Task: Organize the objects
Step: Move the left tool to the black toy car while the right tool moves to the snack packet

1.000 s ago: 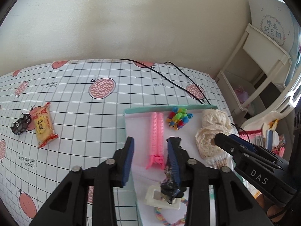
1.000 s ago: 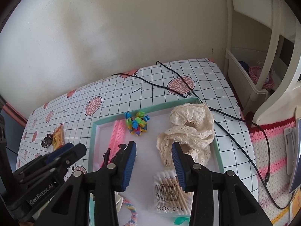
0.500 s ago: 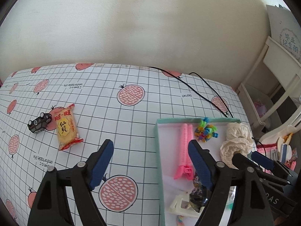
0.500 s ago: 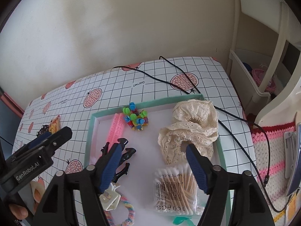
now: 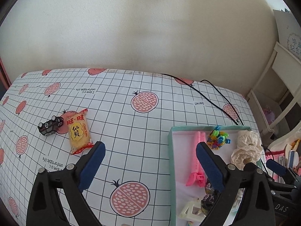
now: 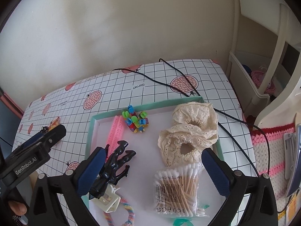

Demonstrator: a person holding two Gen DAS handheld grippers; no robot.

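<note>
So the tray [image 6: 90,131] is the anchor here, a shallow mint-rimmed box lid sitting on the pomegranate-print tablecloth [image 5: 131,131]. Inside it: a pink comb clip [image 6: 116,131] along the left wall, a little heap of bright mini clips [image 6: 136,121] near the far edge, and two cream lace scrunchies [image 6: 190,131] piled against the right wall. Nearer the camera there's a black claw clip [image 6: 114,165], a white clip [image 6: 108,200] just beside it, a pastel braided band [image 6: 129,212], and a bag of cotton swabs [image 6: 176,188].

Right gripper [image 6: 152,171] hangs over the tray's near half; its jaws have just been opening and stand wide, pads pressing on nothing.

Left gripper [image 5: 150,166] straddles the tray's left rim, jaws likewise just spread wide, empty.

Well off to the tray's left on the cloth: a rice cracker packet [image 5: 79,130] with a toy car [image 5: 50,125] right next to it, lying on its side. A black cable [image 6: 188,88] runs past the tray's far right corner.
</note>
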